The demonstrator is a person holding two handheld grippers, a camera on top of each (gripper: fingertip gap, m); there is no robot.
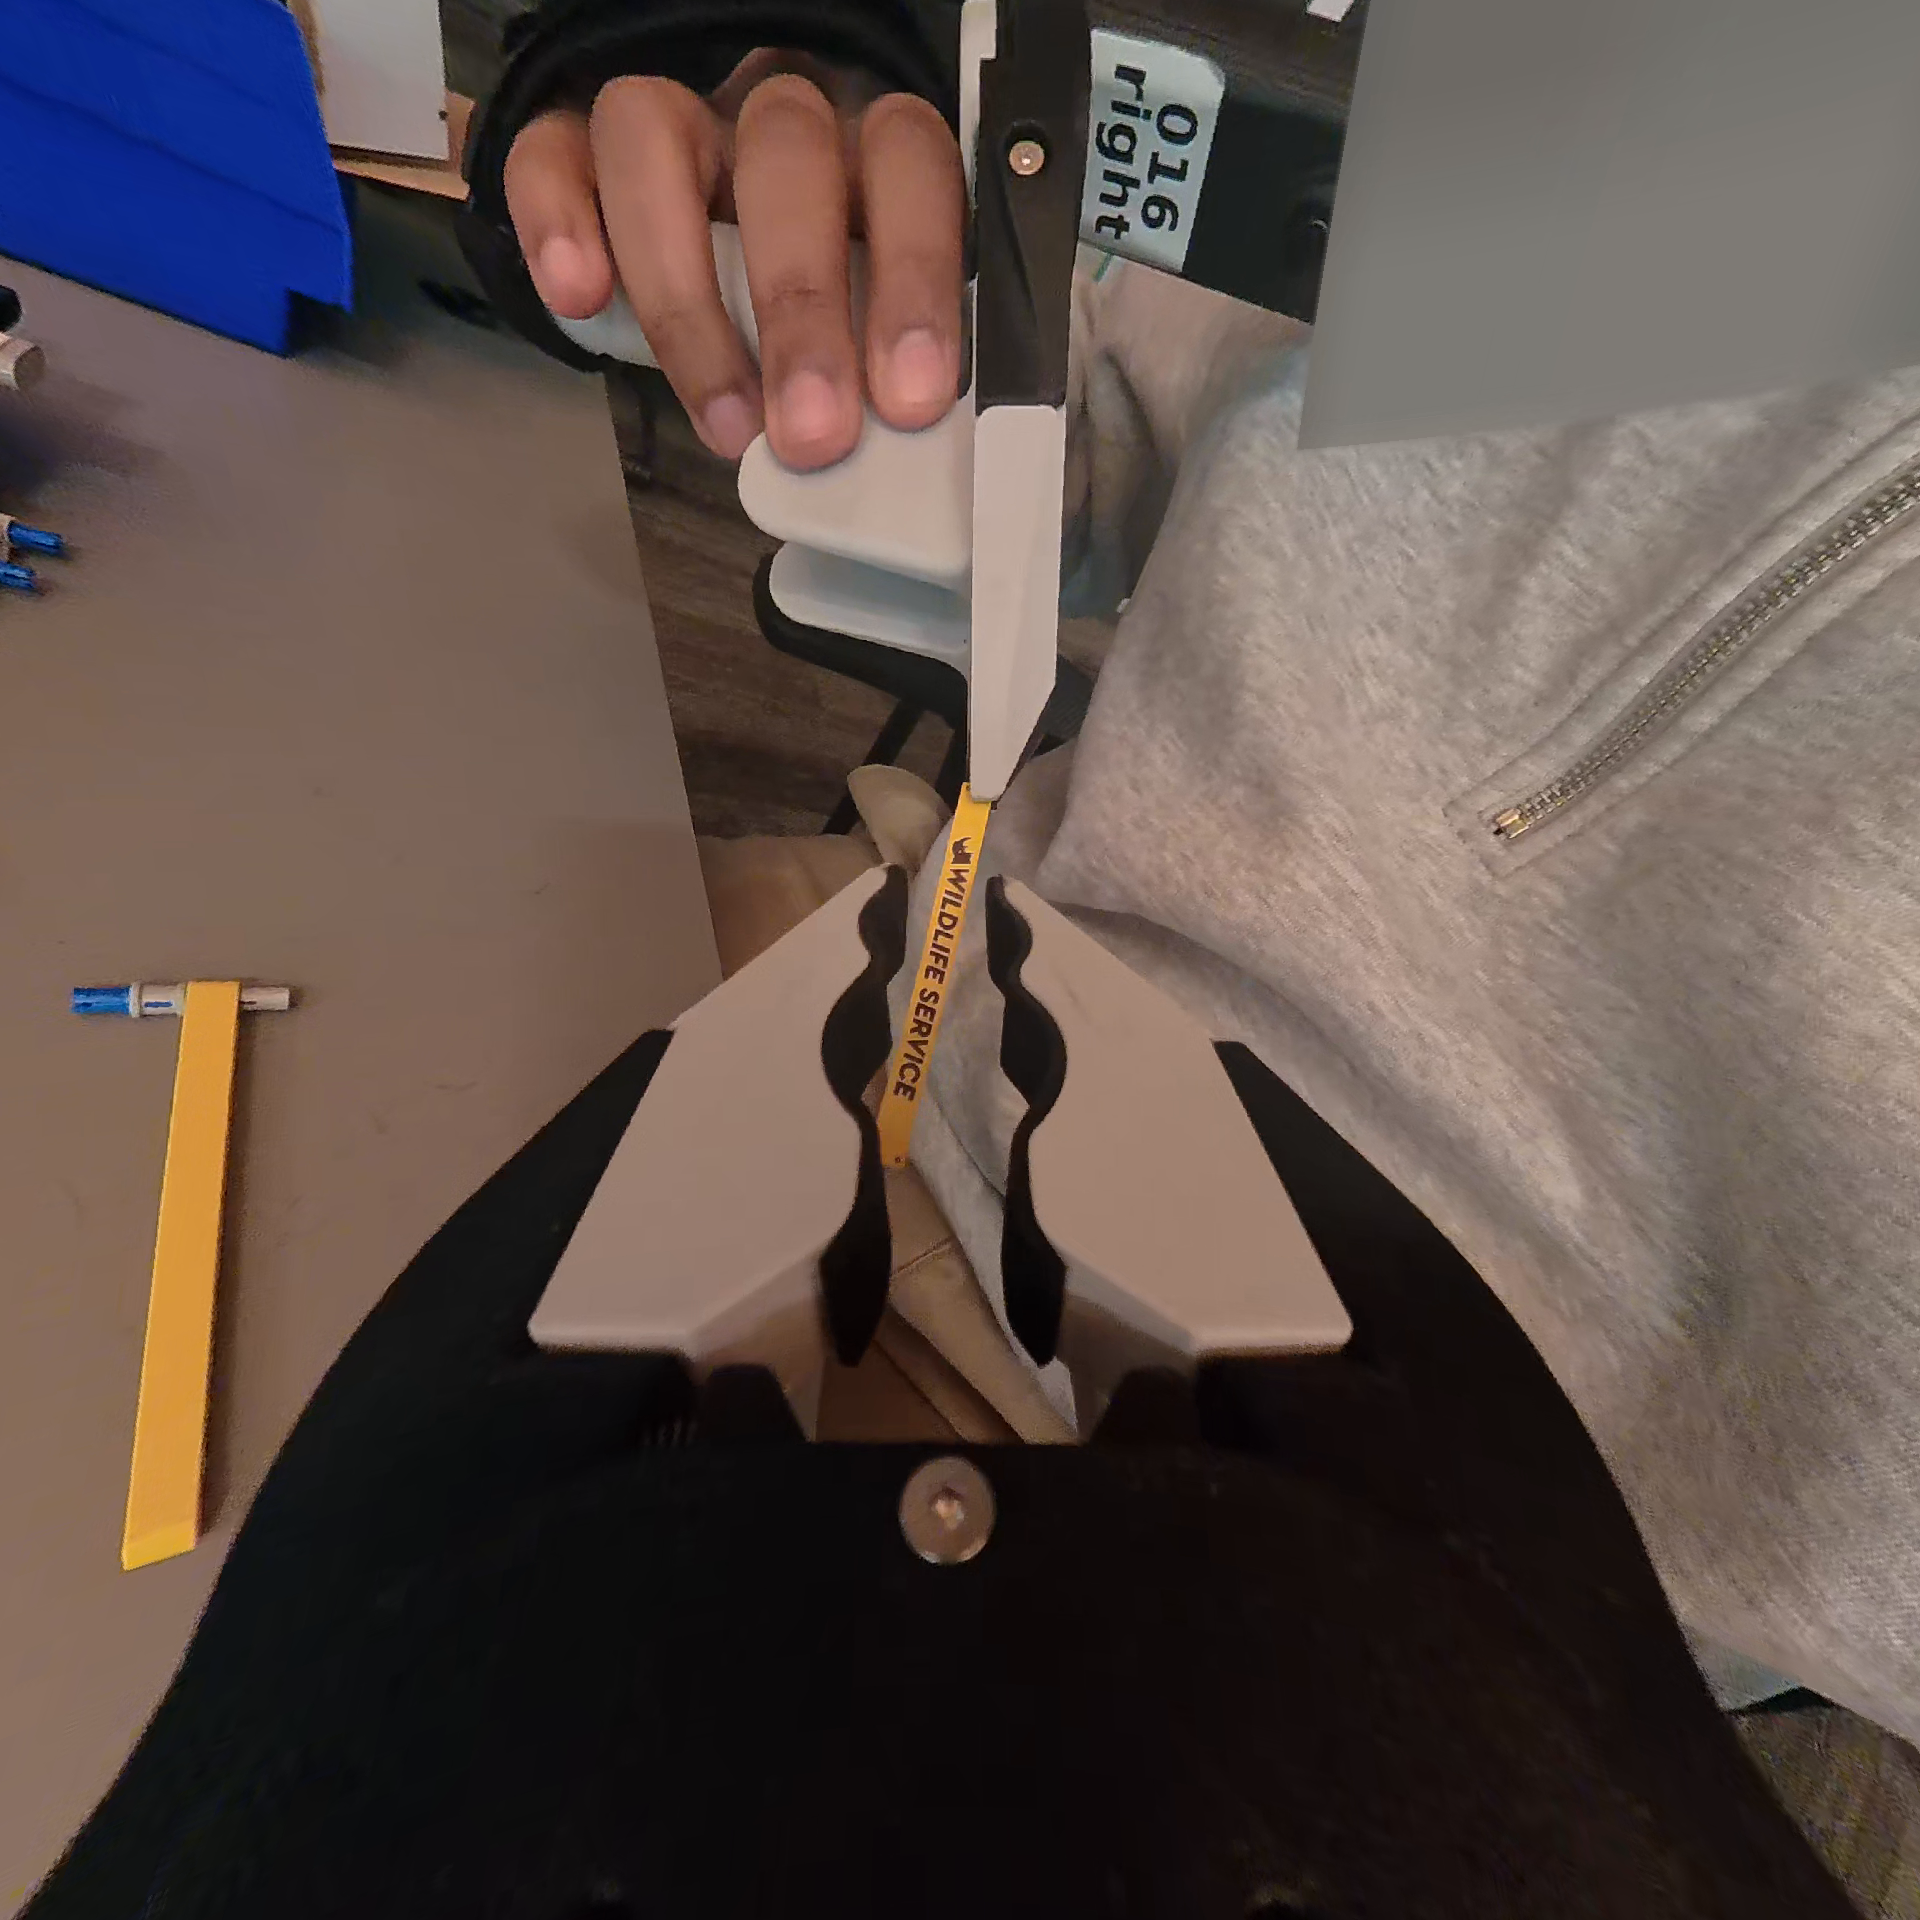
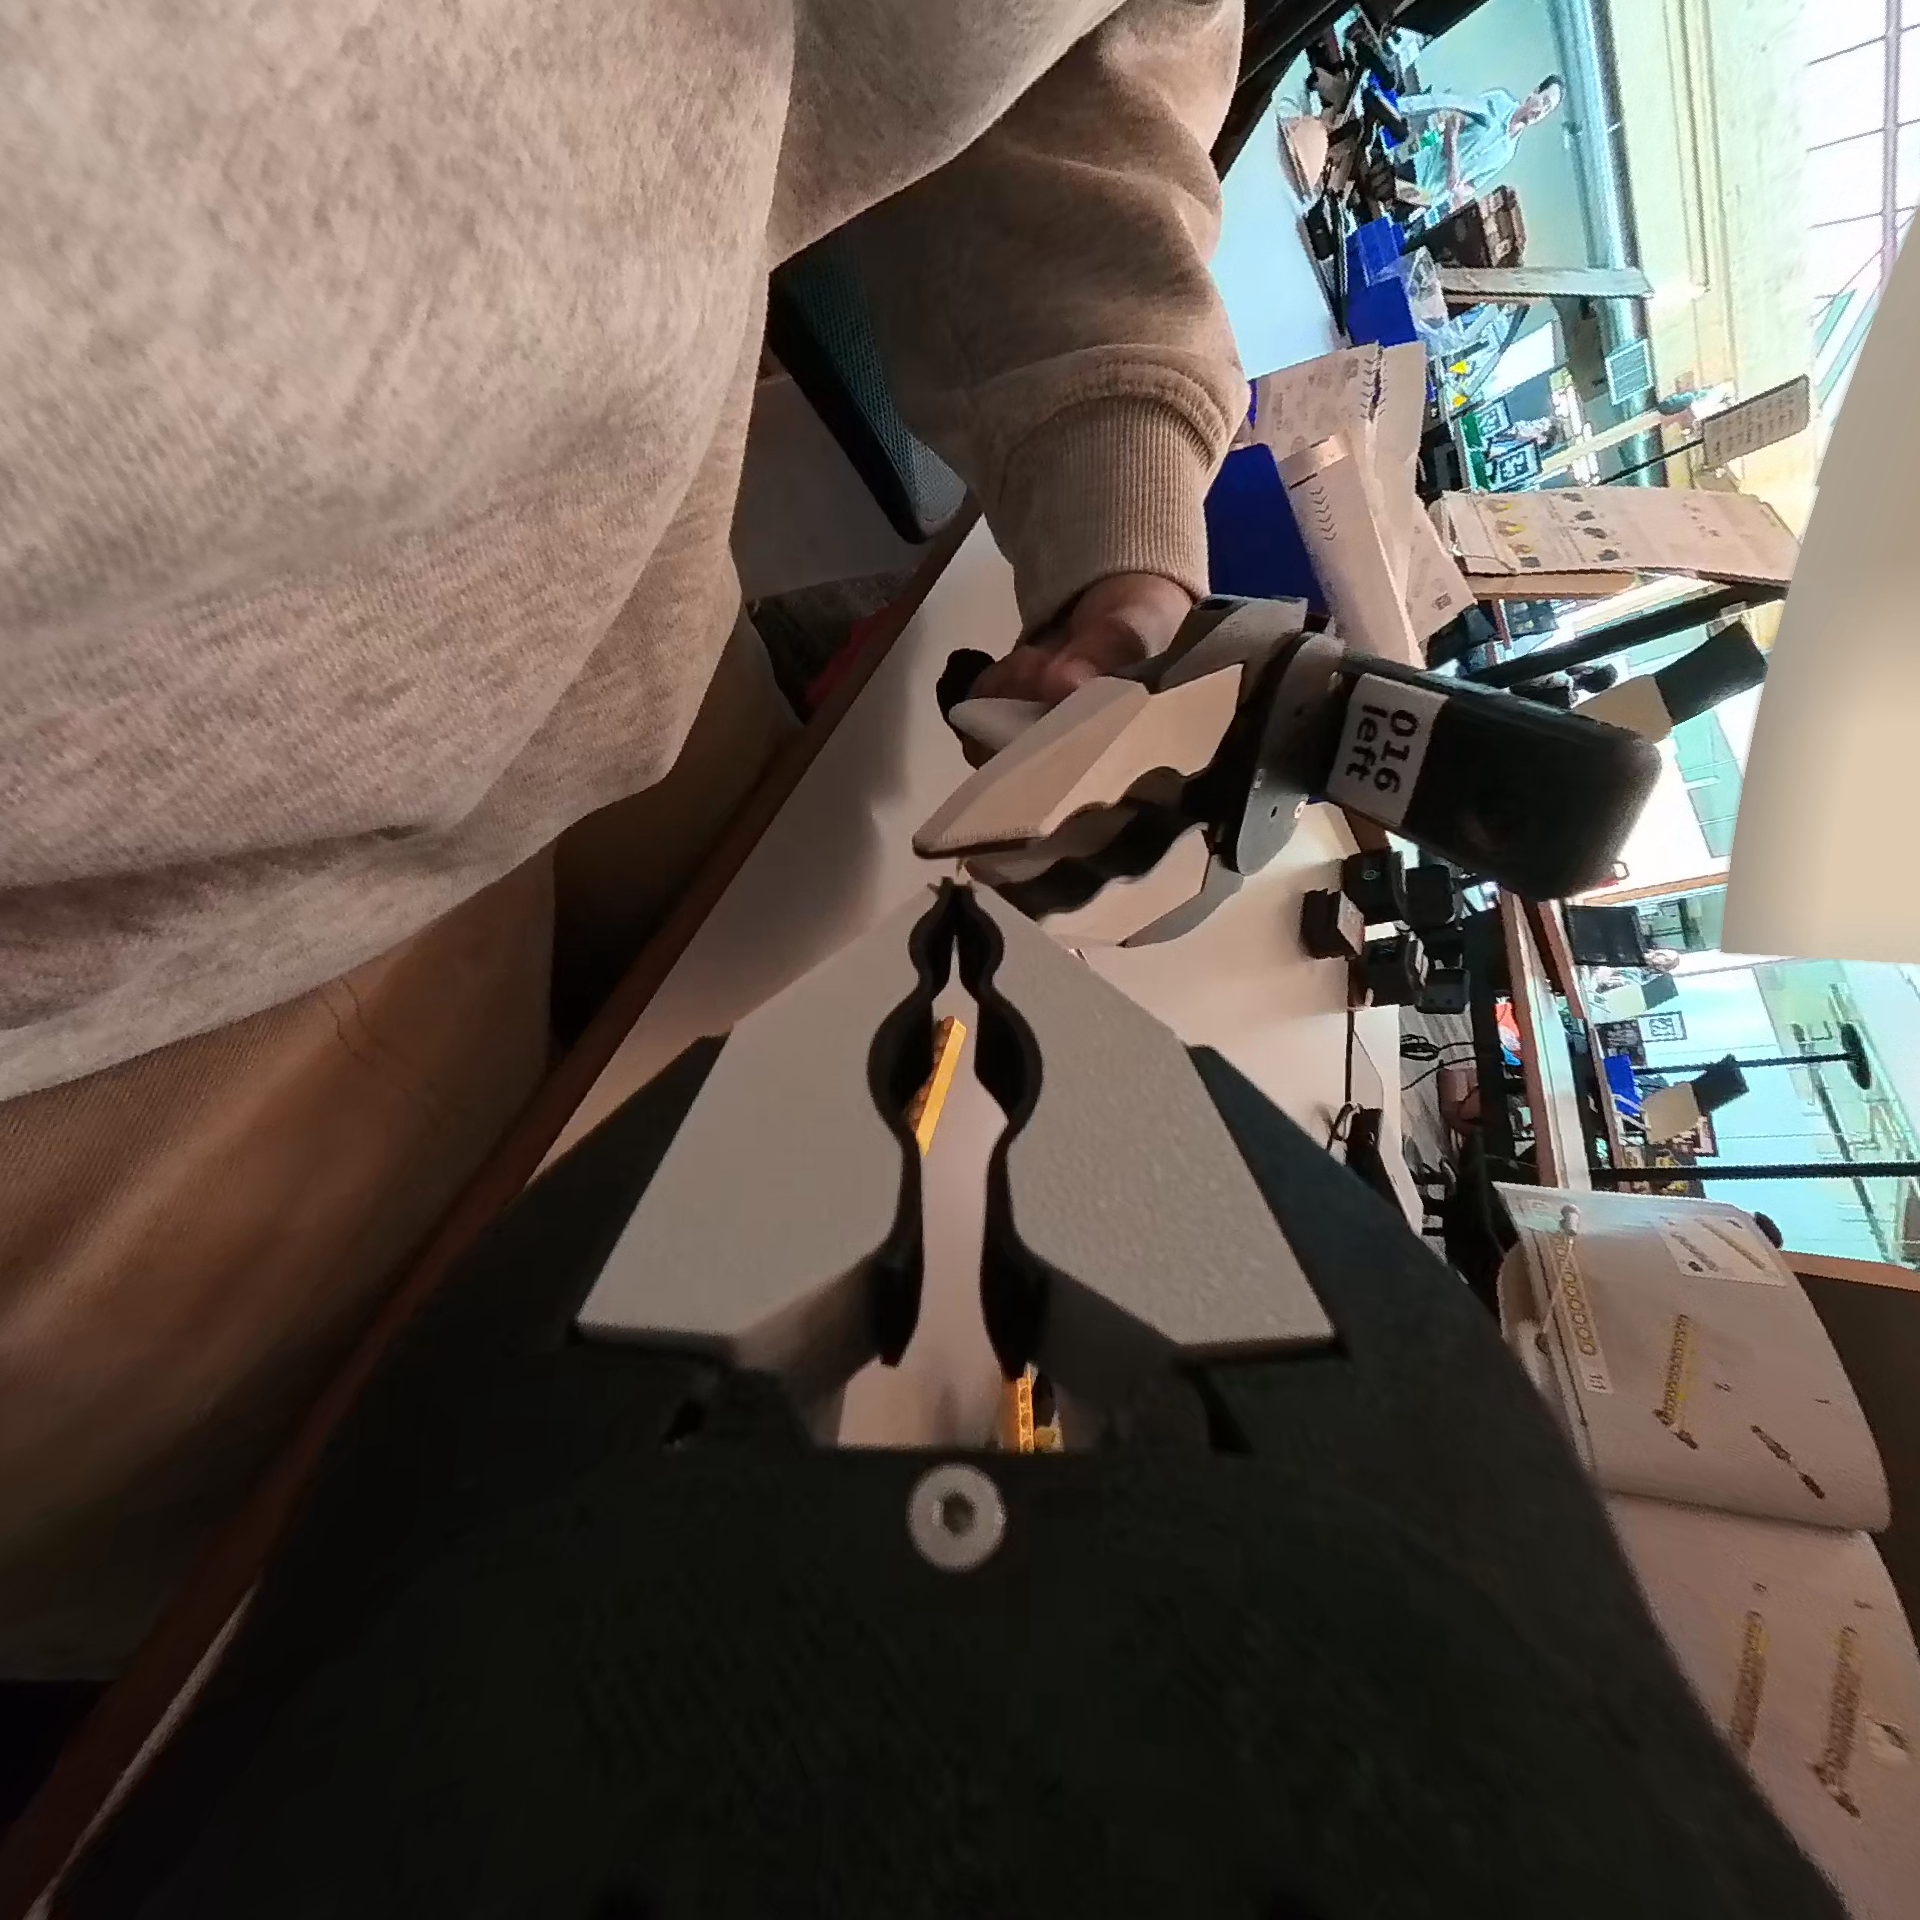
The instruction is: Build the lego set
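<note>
A: Well, entry one, the table (image 1: 364, 727)?

B: Grey, filling the left wrist view from nine to seven o'clock. Little assembled work lay on it, so by my judgement the build was at an early stage.

A: Next, the grippers.

B: Left gripper (image 1: 940, 894): jaws stood apart with a clear gap, clamping nothing; the printed strip hung between them without visibly touching either. Right gripper (image 1: 985, 795): came down from twelve o'clock, tips pinched on the top end of that strip; in its own view the tips (image 2: 954, 902) met.

A: Parts?

B: One long yellow beam (image 1: 177, 1278) at eight o'clock on the table, with a blue-and-grey pin (image 1: 145, 1000) through its far end: the one joined piece seen. One yellow printed strip (image 1: 930, 997), held in the air at centre, unattached. Loose blue pins (image 1: 26, 556) at nine o'clock.

A: Remaining?

B: Nearly everything, apparently.
</note>
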